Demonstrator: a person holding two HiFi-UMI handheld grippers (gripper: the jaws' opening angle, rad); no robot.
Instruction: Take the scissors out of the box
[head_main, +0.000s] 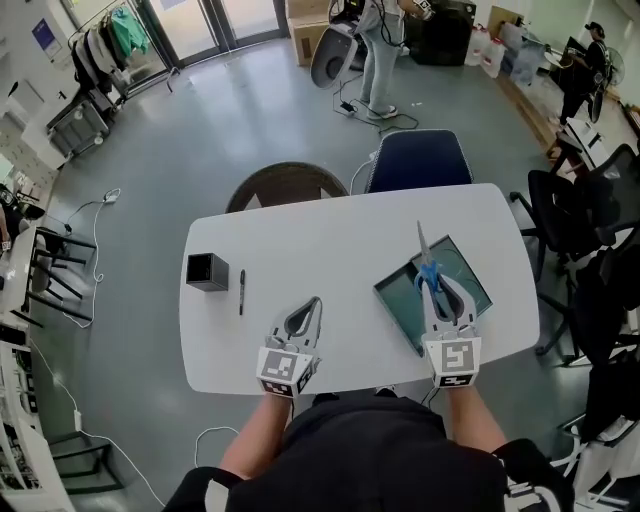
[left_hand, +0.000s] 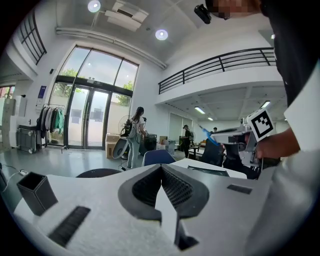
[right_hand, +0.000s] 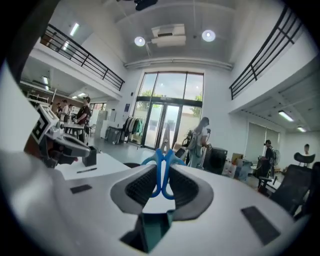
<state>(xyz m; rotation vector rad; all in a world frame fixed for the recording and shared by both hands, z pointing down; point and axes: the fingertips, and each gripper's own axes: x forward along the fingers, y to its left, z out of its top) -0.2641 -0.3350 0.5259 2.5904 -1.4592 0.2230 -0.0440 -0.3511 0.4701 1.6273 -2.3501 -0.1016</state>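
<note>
**Scissors up and clear of the box, right side pinching them**

Going left to right across the white surface (head_main: 330, 250). Far left sits a small black square container (head_main: 207, 271), open on top; can't see down into it from any view. Just beside it lies a thin dark pen (head_main: 241, 292), not touching it.

Next is the left hand-held gripper (head_main: 313, 303), near the front edge. Its own view shows the jaws pressed together at the tips with nothing between them. The hand behind it is mostly hidden by the marker cube.

Right of the middle is the box (head_main: 398, 300), a shallow teal tray sitting at an angle. Its near corner is covered by the right hand-held gripper (head_main: 440, 296). From above, the scissors (head_main: 428, 272) look like they're lying in the box, since they overlap it. The left gripper view settles it though: they're held up in the air, well above the surface. The right gripper view only catches a teal sliver of the box in the gap under the jaws.

The right jaws are clamped on the blue handles, one pad (right_hand: 137, 185) on each side, blades pointing away from the person. The handle loops are partly buried between the pads, and the blade tip is thin and hard to make out against the bright doors behind.

Past the far edge, a brown chair (head_main: 288, 185) and a blue chair (head_main: 418, 160) are cut off by the surface.
</note>
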